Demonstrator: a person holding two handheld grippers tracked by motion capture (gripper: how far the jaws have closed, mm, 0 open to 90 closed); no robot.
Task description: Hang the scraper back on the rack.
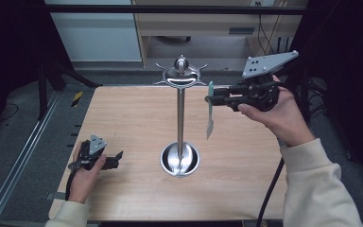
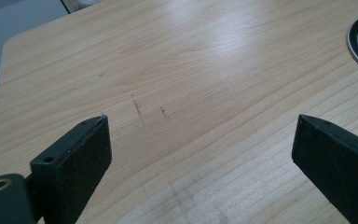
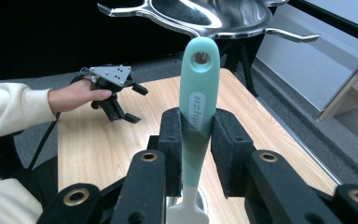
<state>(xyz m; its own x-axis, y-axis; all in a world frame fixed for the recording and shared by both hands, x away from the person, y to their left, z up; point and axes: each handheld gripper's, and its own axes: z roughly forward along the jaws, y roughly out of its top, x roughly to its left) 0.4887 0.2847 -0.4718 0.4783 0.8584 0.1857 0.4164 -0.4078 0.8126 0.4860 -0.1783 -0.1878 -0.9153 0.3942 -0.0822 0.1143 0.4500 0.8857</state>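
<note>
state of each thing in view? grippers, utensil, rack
Right gripper: shut on the utensil's handle, held up beside the rack's top.
Utensil: hanging upright from the jaws, teal handle up, hole at its top not on any hook.
Rack: upright on the table, hooks bare.
Left gripper: open, nothing between the jaws, low over the table.

Stand (image 1: 180, 118) upright at centre of surface (image 1: 127, 118). Spatula (image 1: 210, 111) hanging right of stand's pole, clear of surface, in right hand-held gripper (image 1: 210, 99). Left hand-held gripper (image 1: 118, 158) resting near left edge.
</note>
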